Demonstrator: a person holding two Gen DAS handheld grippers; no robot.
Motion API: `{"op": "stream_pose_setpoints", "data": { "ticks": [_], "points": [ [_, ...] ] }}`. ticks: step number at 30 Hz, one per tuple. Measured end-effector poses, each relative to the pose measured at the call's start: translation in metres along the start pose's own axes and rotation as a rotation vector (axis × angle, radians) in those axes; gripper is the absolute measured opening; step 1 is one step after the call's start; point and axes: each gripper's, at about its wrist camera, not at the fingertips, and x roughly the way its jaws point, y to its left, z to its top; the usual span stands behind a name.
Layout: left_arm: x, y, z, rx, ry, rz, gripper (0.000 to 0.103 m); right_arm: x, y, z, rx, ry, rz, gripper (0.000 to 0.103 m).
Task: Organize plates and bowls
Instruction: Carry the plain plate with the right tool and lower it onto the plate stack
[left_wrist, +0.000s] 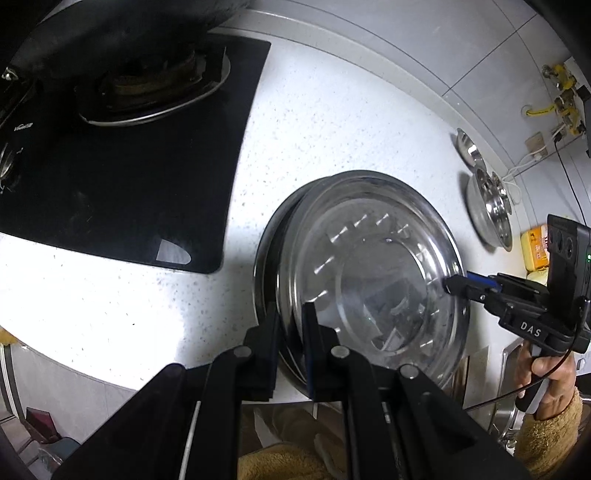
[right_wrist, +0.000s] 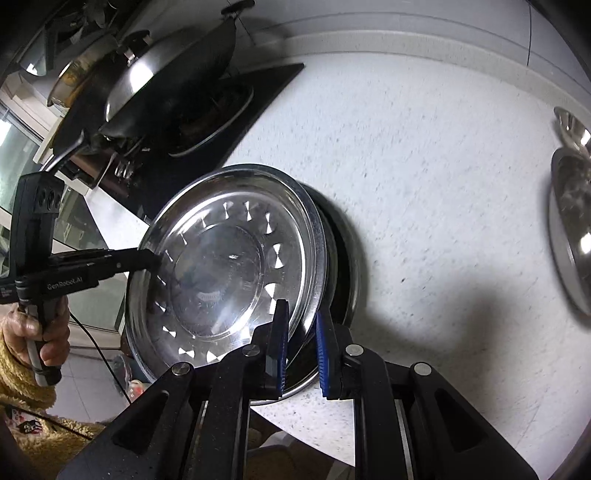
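A wide steel plate (left_wrist: 369, 273) (right_wrist: 229, 266) with a dimpled ring is held tilted between both grippers, above the white counter. My left gripper (left_wrist: 291, 310) is shut on its near rim; in the right wrist view the left gripper (right_wrist: 153, 260) bites the plate's left edge. My right gripper (right_wrist: 303, 310) is shut on the opposite rim, and the left wrist view shows the right gripper (left_wrist: 448, 284) at the plate's right edge. Under the tilted plate lies a second steel plate (left_wrist: 263, 251) (right_wrist: 349, 266), partly hidden, resting on the counter.
A black gas stove (left_wrist: 129, 166) fills the left, with a lidded wok (right_wrist: 166, 74) on it. Two steel bowls (left_wrist: 491, 210) (right_wrist: 569, 229) sit by the back wall at right. A yellow box (left_wrist: 535, 251) and a sink edge (left_wrist: 511, 369) lie at far right.
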Motion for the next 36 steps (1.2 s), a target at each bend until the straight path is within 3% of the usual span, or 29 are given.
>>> {"op": "stream_pose_setpoints", "data": {
  "ticks": [17, 36],
  "points": [
    [0.009, 0.008, 0.000, 0.015, 0.034, 0.004, 0.010, 0.009, 0.001, -0.007, 0.030, 0.040, -0.010, 0.013],
    [0.009, 0.004, 0.004, 0.013, 0.015, 0.023, 0.010, 0.012, 0.001, -0.003, 0.004, 0.065, -0.020, 0.015]
  ]
}}
